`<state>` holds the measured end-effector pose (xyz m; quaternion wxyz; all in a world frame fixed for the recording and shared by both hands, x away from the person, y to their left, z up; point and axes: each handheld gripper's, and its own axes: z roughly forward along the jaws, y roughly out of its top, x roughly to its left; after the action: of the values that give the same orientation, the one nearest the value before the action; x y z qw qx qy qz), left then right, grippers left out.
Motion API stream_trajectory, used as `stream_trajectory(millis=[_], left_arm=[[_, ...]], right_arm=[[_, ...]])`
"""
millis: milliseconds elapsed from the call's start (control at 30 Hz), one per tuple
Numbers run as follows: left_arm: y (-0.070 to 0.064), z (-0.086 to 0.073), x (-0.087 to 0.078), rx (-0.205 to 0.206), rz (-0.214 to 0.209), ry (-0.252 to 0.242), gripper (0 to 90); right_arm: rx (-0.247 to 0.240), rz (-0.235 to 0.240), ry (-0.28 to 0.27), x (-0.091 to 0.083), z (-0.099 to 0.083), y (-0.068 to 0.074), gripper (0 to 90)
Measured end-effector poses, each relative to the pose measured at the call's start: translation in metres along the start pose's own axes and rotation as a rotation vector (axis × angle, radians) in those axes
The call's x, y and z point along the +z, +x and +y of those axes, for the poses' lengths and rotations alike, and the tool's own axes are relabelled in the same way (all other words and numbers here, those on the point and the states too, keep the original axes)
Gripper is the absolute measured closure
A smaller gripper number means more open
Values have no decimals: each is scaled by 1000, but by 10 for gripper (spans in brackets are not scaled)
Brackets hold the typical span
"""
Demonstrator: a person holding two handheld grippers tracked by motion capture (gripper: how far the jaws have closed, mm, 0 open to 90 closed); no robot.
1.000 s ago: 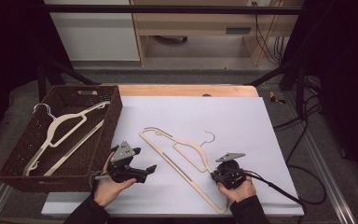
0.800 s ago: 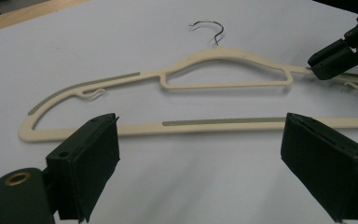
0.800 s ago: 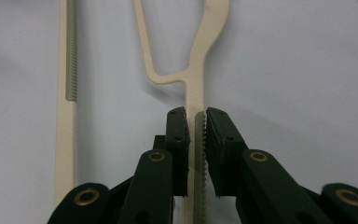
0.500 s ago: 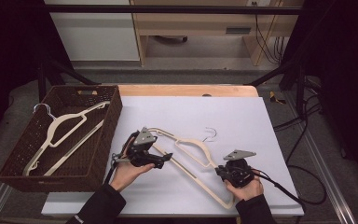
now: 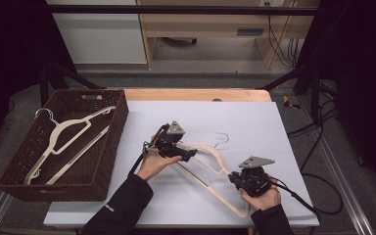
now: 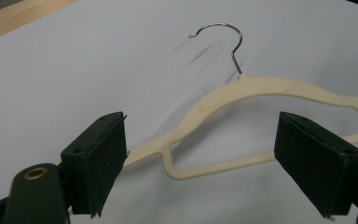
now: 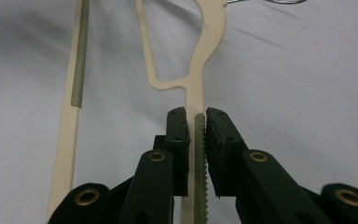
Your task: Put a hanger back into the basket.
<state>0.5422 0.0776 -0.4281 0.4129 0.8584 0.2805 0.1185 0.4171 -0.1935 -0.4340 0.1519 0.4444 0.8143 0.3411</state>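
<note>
Broadly, largest to smallest:

Worktop [image 5: 274, 127]: white sheet over a wooden top; a bare strip of wood shows along the far edge.

Basket [image 5: 120, 127]: dark wicker, at the left edge of the worktop, holding another cream hanger [image 5: 68, 132] that lies flat inside with its hook toward the far-left corner.

Hanger [image 5: 210, 156]: cream plastic with a wire hook [image 6: 219, 42], near the middle of the worktop toward the near edge, running diagonally; the hook points to the far edge, one arm runs to the near-right.

Right tongs [image 7: 196, 126]: closed narrow on the hanger's ribbed arm, near its lower end, pads pressing both sides.

Left tongs [image 6: 200, 163]: spread wide, holding nothing, poised over the hanger's other shoulder and its lower bar, which show between the jaws.

Risk, as I judge it: held by a single thin arm, the hanger could pivot or twist in the right tongs if lifted before the left closes. The left jaws straddle both the shoulder and the bar, so closing could catch only one, or push the hanger sideways.

In the way: the basket wall stands between the hanger and the inside; the hook could snag the wicker rim or the hanger already in there.
</note>
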Motion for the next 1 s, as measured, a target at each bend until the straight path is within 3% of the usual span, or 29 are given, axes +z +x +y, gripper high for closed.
stream_trajectory(millis=[33, 167, 233, 533, 733, 1000], left_arm=[[1, 1, 3, 2, -1, -2, 172], [4, 5, 16, 14, -1, 22, 196], [5, 6, 23, 21, 3, 36, 206], [7, 5, 46, 68, -16, 106, 314], [3, 5, 54, 111, -64, 117, 387], [1, 5, 54, 153, -83, 126, 442]], right_arm=[[-24, 4, -6, -1, 0, -2, 802], [-17, 5, -7, -2, 0, -2, 802], [-36, 2, -14, -2, 0, -3, 802], [-28, 12, -19, -4, 0, -2, 802], [-23, 12, -11, -5, 0, -1, 801], [-32, 15, -10, -6, 0, -2, 801]])
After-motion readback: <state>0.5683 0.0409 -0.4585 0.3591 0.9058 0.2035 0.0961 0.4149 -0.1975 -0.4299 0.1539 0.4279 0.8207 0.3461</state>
